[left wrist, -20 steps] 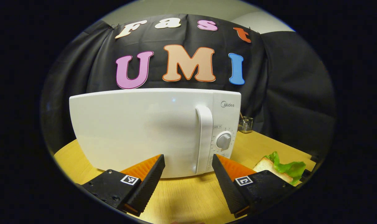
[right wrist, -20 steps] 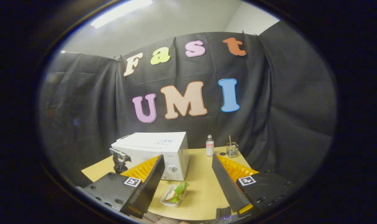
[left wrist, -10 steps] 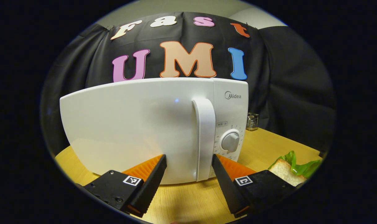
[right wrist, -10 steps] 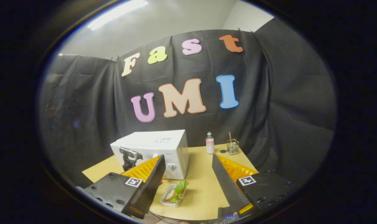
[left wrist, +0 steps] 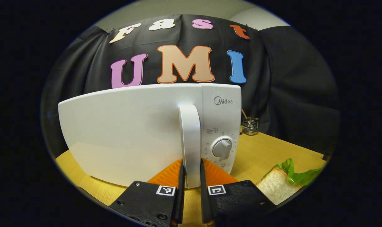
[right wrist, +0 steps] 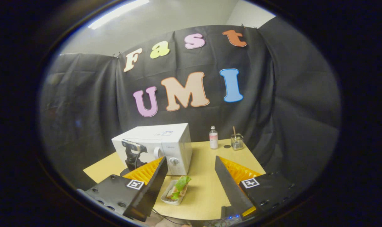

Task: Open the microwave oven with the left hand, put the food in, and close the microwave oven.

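The table (right wrist: pixel 206 195) was the largest item: a light wooden top that carried everything else, with the black cloth wall behind it.

The microwave oven (left wrist: pixel 128 132) stood on the left part of the table. Its door was closed. In the right gripper view the microwave oven (right wrist: pixel 165 142) sat toward the back left, with a paper label on its top. A vertical white handle (left wrist: pixel 190 138) ran down the right edge of the door. To the right of the handle lay the control panel with one round dial (left wrist: pixel 221 148).

The left gripper (left wrist: pixel 191 176) was in front of the door. Its fingers were drawn in narrow, one on each side of the lower part of the handle, and both pressed against it. In the right gripper view the left gripper (right wrist: pixel 132 153) appeared as a dark unit directly in front of the door.

The right gripper (right wrist: pixel 191 171) was held above the near edge of the table, well apart from the microwave oven. Its fingers were spread wide and held nothing.

The food, a sandwich (right wrist: pixel 178 189) of white bread and green lettuce, lay in a small white tray (right wrist: pixel 165 198) on the table, in front of the microwave oven and to its right. In the left gripper view the sandwich (left wrist: pixel 282 183) was at the lower right.

A small bottle (right wrist: pixel 213 138) and a glass jar (right wrist: pixel 236 142) with a stick in it stood at the back of the table, right of the microwave oven.
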Demonstrator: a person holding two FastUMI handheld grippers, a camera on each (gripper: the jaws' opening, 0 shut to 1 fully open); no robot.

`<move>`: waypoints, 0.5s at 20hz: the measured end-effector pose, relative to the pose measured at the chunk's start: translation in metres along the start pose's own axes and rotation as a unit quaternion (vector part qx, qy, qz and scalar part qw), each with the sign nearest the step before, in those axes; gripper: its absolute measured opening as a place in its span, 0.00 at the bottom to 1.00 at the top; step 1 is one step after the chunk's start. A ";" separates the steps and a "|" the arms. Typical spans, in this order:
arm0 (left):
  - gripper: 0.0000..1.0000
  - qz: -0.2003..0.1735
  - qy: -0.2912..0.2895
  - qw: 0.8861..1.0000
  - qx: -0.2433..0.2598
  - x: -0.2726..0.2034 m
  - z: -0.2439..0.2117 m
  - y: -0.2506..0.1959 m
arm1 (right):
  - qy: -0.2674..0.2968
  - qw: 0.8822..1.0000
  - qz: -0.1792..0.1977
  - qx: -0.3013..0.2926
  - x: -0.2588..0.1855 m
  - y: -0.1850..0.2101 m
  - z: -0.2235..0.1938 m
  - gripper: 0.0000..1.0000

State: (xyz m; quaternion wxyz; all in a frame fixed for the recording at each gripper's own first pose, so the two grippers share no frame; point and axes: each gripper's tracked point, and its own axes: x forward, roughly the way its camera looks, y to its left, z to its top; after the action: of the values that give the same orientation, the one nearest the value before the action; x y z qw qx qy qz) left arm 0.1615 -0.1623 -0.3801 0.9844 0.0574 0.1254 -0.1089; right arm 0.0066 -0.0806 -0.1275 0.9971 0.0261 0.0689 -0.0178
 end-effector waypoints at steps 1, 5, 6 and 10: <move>0.22 -0.001 -0.001 1.000 -0.002 -0.001 0.001 0.000 | -0.005 1.000 0.002 0.005 0.000 0.001 0.003 0.92; 0.19 -0.001 -0.006 1.000 -0.024 -0.004 0.002 0.001 | -0.018 1.000 0.011 0.012 -0.003 0.009 0.007 0.92; 0.19 0.003 -0.003 1.000 -0.029 -0.007 -0.001 0.000 | -0.019 1.000 0.013 0.009 -0.004 0.011 0.006 0.92; 0.19 0.015 -0.009 0.998 -0.054 -0.021 -0.004 0.000 | -0.009 1.000 0.016 0.001 -0.003 0.010 -0.008 0.92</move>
State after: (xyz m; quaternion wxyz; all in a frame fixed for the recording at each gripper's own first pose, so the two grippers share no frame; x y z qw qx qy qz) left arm 0.1404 -0.1573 -0.3784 0.9888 0.0052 0.1210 -0.0875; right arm 0.0033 -0.0696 -0.1349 0.9979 0.0283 0.0590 -0.0017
